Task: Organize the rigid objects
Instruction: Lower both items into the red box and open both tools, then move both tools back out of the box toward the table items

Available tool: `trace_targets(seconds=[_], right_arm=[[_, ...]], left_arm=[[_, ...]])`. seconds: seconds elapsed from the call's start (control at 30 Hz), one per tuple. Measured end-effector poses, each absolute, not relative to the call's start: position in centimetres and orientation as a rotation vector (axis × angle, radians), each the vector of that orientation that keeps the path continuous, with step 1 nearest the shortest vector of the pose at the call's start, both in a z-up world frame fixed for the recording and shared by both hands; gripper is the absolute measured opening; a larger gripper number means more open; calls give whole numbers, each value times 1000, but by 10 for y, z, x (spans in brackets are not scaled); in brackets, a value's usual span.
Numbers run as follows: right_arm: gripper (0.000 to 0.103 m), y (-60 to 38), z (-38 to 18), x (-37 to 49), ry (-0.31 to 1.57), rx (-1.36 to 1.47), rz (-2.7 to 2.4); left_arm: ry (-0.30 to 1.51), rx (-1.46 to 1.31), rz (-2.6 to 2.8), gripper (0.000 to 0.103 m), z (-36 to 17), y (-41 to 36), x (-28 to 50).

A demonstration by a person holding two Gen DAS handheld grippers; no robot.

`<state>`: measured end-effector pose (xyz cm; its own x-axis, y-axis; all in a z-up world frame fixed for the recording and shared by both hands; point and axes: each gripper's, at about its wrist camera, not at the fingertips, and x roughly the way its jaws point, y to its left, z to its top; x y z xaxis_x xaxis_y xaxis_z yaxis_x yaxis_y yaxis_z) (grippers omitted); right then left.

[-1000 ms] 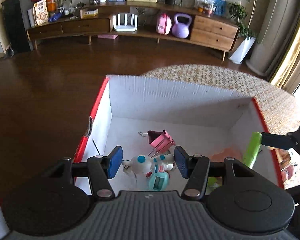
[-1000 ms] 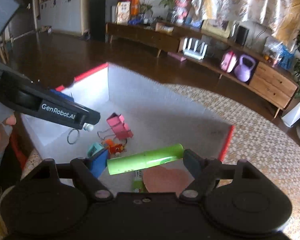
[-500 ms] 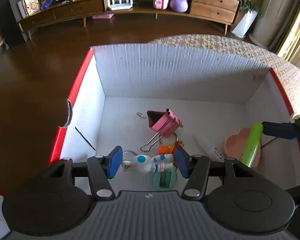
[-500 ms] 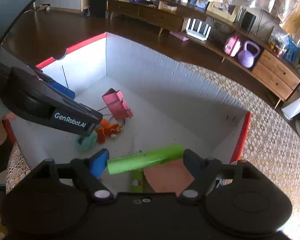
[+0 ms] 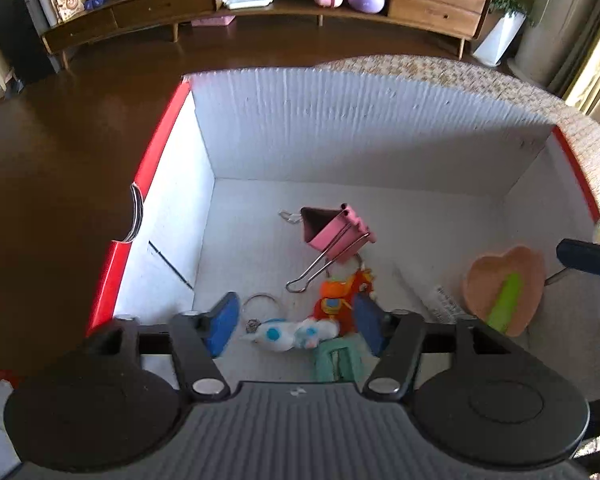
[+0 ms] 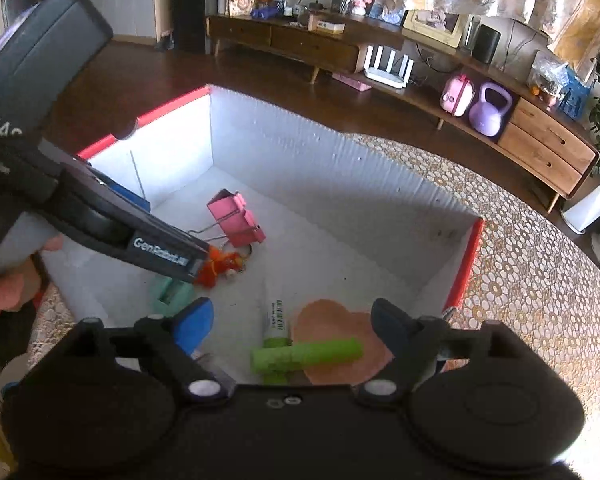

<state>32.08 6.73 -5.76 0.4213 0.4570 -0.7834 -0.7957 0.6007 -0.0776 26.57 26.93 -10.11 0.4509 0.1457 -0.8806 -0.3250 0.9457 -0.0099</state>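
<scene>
A: The white-and-blue figure point(image 5: 288, 334) lies on the floor of the box point(image 5: 340, 120), between the blue pads of the left gripper point(image 5: 296, 322). Its jaws are opening and neither pad presses on the toy now, so I'd call this the release.

B: And the green tube point(image 6: 306, 356)?

A: Lying across the pink heart dish point(image 6: 332, 316) near the box's right wall, under the right gripper point(image 6: 288, 326). Those jaws are opening too, wide of both ends, gripping nothing.

B: So 2 items placed. Next?

A: Probably lift both grippers straight out without snagging the pink binder clip point(image 5: 334, 230) or the orange toy point(image 5: 340, 292), then fetch whatever's left outside.

B: Different from a second ago?

A: Then both were clamped, with the figure and tube held above the box. The left has dipped lower since.
</scene>
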Motion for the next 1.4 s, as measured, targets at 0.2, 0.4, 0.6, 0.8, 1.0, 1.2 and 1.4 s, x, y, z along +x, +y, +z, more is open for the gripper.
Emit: trace_targets(seconds=[0.2, 0.4, 0.6, 0.8, 1.0, 1.2, 1.4], right_arm=[[87, 53, -43, 308, 773, -430, 846], [89, 32, -25, 296, 744, -378, 856], [93, 3, -2, 281, 714, -282, 872], [98, -31, 22, 262, 667, -203, 885], [103, -74, 39, 244, 619, -124, 893], [103, -112, 48, 230, 568, -65, 886], [103, -147, 46, 223, 540, -31, 836]], left_arm=[[1016, -165, 288, 74, -84, 257, 258], [969, -120, 287, 74, -64, 241, 244], [895, -95, 275, 74, -35, 224, 224], [829, -86, 250, 74, -7, 202, 203], [792, -84, 212, 76, 10, 179, 187], [756, -78, 180, 82, 19, 153, 172], [742, -82, 140, 83, 19, 125, 163]])
